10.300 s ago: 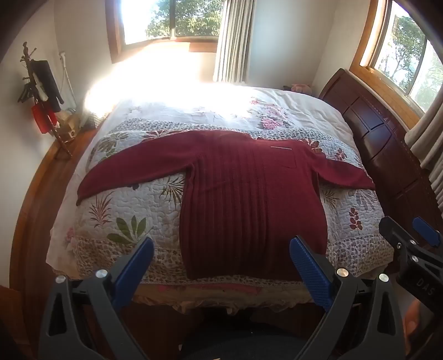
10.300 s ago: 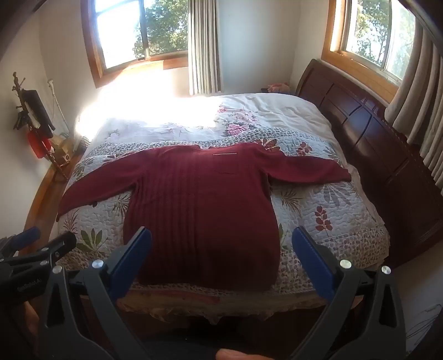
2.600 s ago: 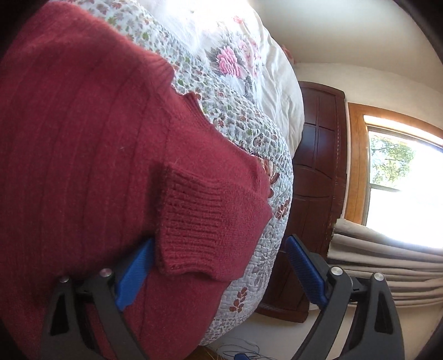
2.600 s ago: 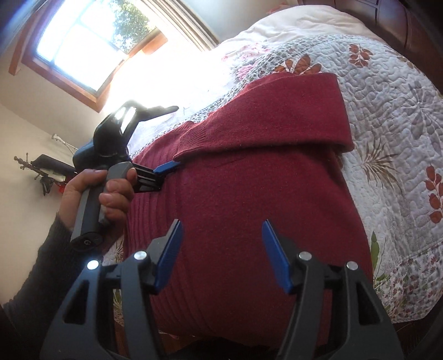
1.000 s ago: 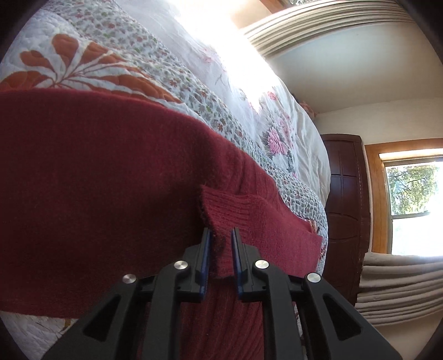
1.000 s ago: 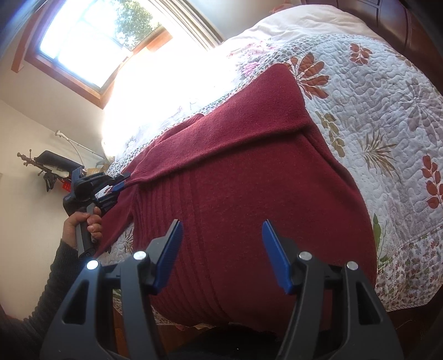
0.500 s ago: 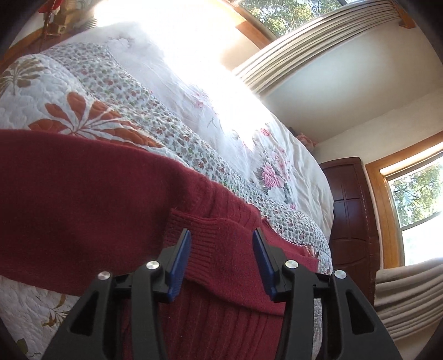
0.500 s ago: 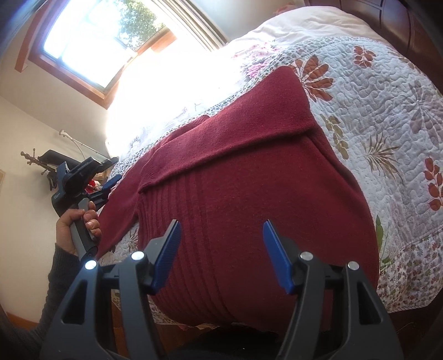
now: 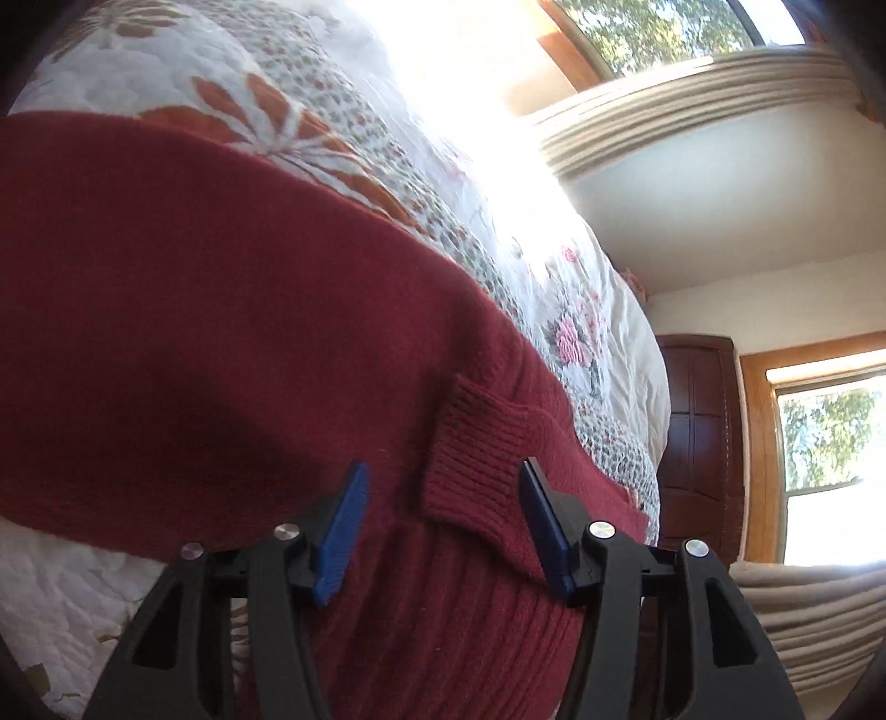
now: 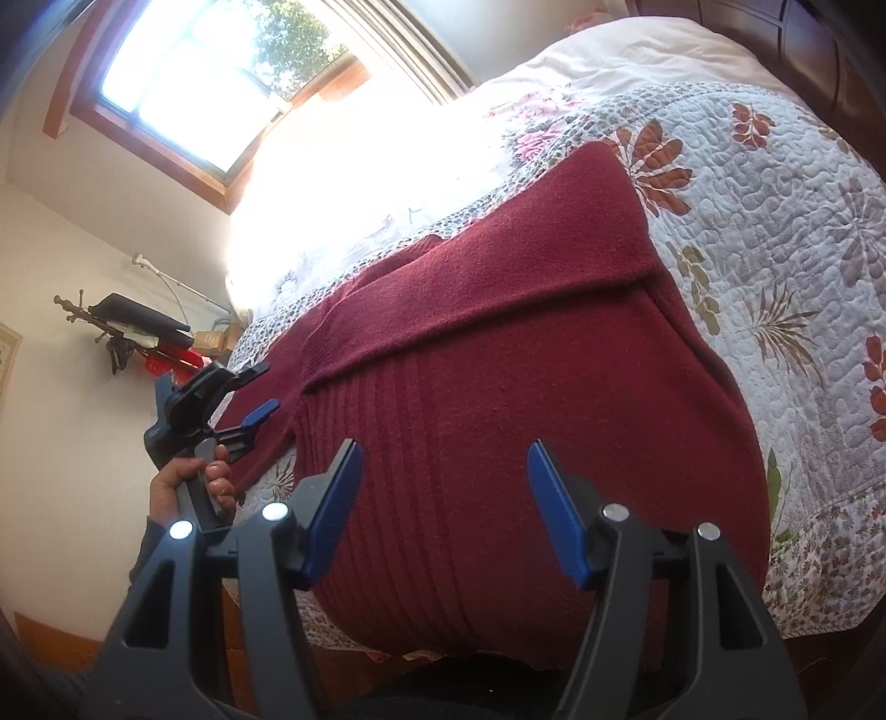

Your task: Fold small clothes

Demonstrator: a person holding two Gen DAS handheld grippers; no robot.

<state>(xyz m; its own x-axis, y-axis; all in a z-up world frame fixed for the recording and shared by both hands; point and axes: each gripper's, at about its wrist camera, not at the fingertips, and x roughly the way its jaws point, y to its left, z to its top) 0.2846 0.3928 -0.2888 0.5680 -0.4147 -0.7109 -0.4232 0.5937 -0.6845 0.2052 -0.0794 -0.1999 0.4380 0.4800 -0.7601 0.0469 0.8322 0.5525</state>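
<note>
A dark red knitted sweater (image 10: 498,421) is spread on the bed, over a quilted bedspread (image 10: 786,183) stitched with leaf and flower motifs in rust, green and pink. The body of the sweater is worked in broad vertical ribs, while the sleeves are of a finer, fuzzy knit. The right sleeve (image 10: 526,266) is seen folded across the chest, its edge forming a straight diagonal line. Its ribbed cuff (image 9: 476,459) lies flat on the sweater near the left shoulder. The left sleeve (image 9: 194,310) is laid out to the left over the bedspread. No label or writing can be made out on the garment.

The left tool (image 9: 443,526) is shown with its blue-padded fingers apart, the cuff lying between them and ungripped; whether the pads touch the knit cannot be told. In the right wrist view this tool (image 10: 243,396) is held by a hand (image 10: 194,482) wrapped around its black handle, a dark sleeve covering the wrist, at the left edge of the bed. The right tool (image 10: 443,509) is held over the lower body of the sweater, its fingers apart and nothing between them.

Beyond the bedspread a white sheet (image 10: 637,50) is lit by strong sun. A wood-framed window (image 10: 194,83), pale pleated curtains (image 9: 692,105) and a dark wooden headboard (image 9: 698,437) are seen further out.
</note>
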